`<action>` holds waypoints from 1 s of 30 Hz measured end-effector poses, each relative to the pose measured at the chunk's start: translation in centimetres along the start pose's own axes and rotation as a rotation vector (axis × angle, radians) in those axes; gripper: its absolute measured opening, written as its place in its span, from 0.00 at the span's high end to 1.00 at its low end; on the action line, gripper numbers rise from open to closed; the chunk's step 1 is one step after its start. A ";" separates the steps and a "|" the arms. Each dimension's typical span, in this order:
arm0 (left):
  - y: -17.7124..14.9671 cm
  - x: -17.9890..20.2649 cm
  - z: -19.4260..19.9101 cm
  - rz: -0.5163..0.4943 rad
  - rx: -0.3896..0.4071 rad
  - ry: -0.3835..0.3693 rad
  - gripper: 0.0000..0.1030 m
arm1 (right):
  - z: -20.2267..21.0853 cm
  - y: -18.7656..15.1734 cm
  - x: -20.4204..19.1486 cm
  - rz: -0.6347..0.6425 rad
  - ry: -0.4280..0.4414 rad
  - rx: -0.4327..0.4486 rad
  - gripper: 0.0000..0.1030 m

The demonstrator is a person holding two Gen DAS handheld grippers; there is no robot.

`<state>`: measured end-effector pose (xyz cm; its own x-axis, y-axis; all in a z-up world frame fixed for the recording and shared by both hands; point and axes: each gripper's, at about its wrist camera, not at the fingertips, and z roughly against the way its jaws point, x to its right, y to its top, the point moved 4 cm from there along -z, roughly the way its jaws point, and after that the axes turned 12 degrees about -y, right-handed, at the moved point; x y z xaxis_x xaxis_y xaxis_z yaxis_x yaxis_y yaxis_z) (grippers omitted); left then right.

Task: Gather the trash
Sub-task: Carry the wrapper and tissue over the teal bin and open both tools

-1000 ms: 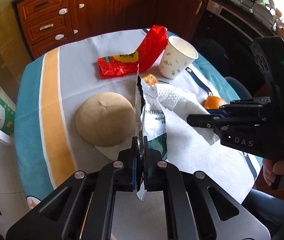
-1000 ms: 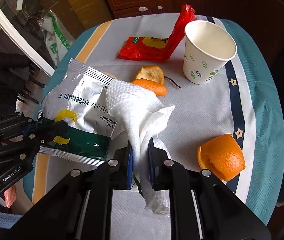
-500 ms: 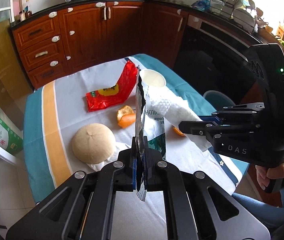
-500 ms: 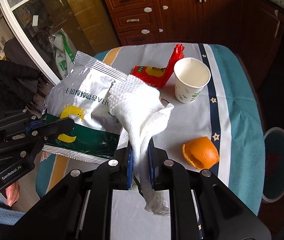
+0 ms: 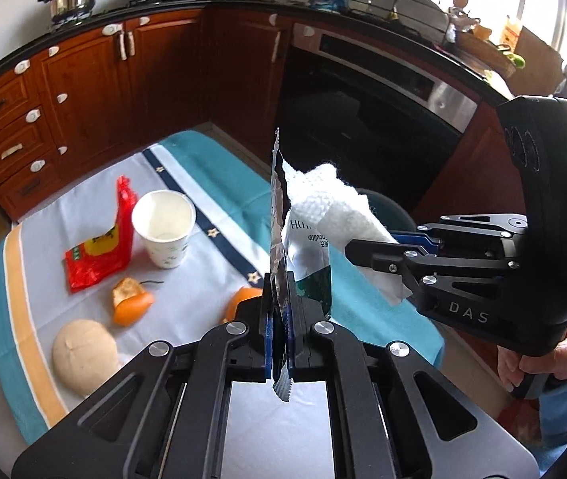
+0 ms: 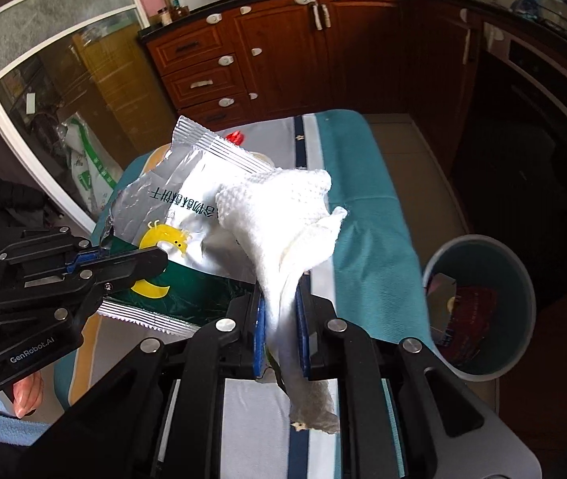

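While left tongs (image 5: 279,311) pinch wrapper (image 5: 283,239), right tongs (image 6: 279,319) clamp tissue (image 6: 283,215).

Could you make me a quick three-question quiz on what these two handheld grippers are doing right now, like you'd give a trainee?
1. True or false: the left gripper is shut on the foil snack bag.
2. What does the right gripper hold?
3. Which lies on the table: A) fork, B) paper cup, C) book?

Key
1. True.
2. The white paper towel.
3. B.
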<state>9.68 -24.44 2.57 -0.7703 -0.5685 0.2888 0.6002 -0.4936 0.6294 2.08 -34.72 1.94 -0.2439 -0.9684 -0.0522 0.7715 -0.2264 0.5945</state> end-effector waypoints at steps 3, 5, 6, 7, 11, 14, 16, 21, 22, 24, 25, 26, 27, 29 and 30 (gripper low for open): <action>1.8 2.3 -2.7 -0.043 -0.035 -0.020 0.95 | 0.3 0.0 3.9 -0.055 -0.027 0.008 0.87; 3.0 3.8 -4.8 -0.074 -0.059 -0.025 0.95 | 0.2 -0.2 6.6 -0.097 -0.043 0.009 0.87; 3.4 4.5 -5.7 -0.083 -0.072 -0.030 0.95 | 0.1 -0.3 7.9 -0.119 -0.051 0.008 0.87; 3.9 5.2 -6.7 -0.091 -0.086 -0.039 0.95 | 0.0 -0.5 9.3 -0.140 -0.059 0.005 0.87; 5.0 7.9 -10.8 -0.128 -0.139 -0.055 0.95 | -1.0 -1.5 13.4 -0.202 -0.080 -0.016 0.87; 5.3 9.4 -14.0 -0.144 -0.187 -0.057 0.95 | -2.2 -2.5 16.0 -0.249 -0.086 -0.039 0.85; 5.4 10.0 -16.1 -0.148 -0.216 -0.055 0.95 | -3.3 -3.0 17.5 -0.278 -0.087 -0.057 0.85; 5.2 10.8 -21.0 -0.150 -0.283 -0.048 0.95 | -6.7 -4.6 20.7 -0.347 -0.087 -0.118 0.85; 5.2 10.9 -21.9 -0.147 -0.297 -0.048 0.95 | -7.4 -4.9 21.3 -0.361 -0.088 -0.131 0.85; 5.0 11.0 -23.7 -0.141 -0.322 -0.050 0.95 | -8.7 -5.4 22.3 -0.391 -0.084 -0.155 0.85; 4.9 11.1 -24.4 -0.139 -0.333 -0.051 0.95 | -9.3 -5.5 22.8 -0.407 -0.079 -0.167 0.85; 4.8 11.1 -25.1 -0.138 -0.343 -0.050 0.95 | -10.0 -5.8 23.2 -0.423 -0.074 -0.178 0.85; 4.9 11.2 -25.8 -0.136 -0.351 -0.051 0.95 | -10.4 -5.9 23.5 -0.436 -0.069 -0.188 0.85; 4.9 11.2 -27.0 -0.133 -0.368 -0.054 0.95 | -11.2 -6.4 23.9 -0.455 -0.064 -0.202 0.85; 4.9 11.3 -27.5 -0.132 -0.374 -0.056 0.95 | -11.6 -6.5 24.2 -0.460 -0.066 -0.208 0.85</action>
<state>9.89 -51.37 -10.90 -0.8507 -0.4524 0.2678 0.5239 -0.7716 0.3607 -2.02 -57.85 -12.51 -0.6171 -0.7566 -0.2160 0.6749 -0.6501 0.3491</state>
